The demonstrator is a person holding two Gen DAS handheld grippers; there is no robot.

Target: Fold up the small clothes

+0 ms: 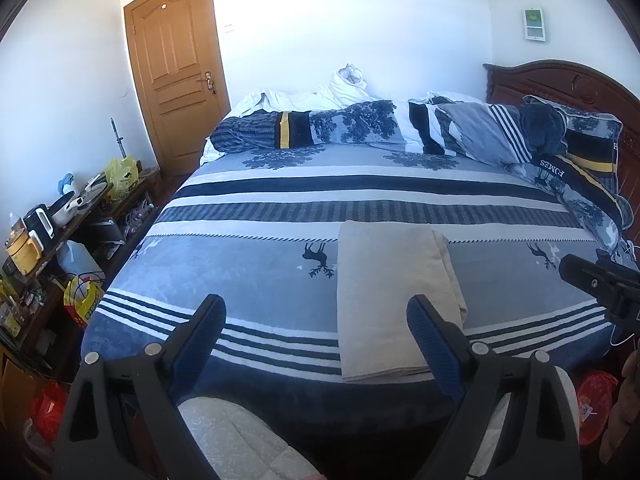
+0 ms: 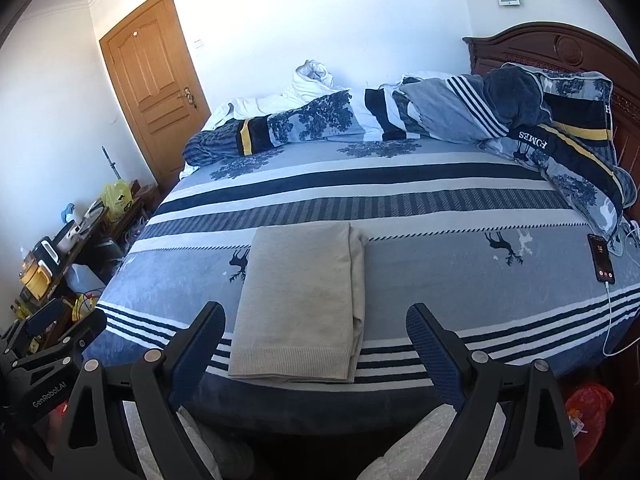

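Observation:
A beige knit garment (image 1: 390, 300) lies folded in a long rectangle near the front edge of the bed; it also shows in the right wrist view (image 2: 302, 300). My left gripper (image 1: 316, 312) is open and empty, held above the bed's front edge, with the garment under its right finger. My right gripper (image 2: 316, 316) is open and empty, also above the front edge, with the garment between and beyond its fingers. Neither gripper touches the garment. The right gripper's body (image 1: 604, 280) shows at the right edge of the left wrist view.
The bed (image 1: 248, 292) has a blue, white and navy striped cover. Rumpled quilts and pillows (image 1: 460, 132) lie along the far side. A phone on a cable (image 2: 600, 258) lies at the bed's right. A cluttered low shelf (image 1: 52, 232) stands left, a wooden door (image 1: 176, 64) behind.

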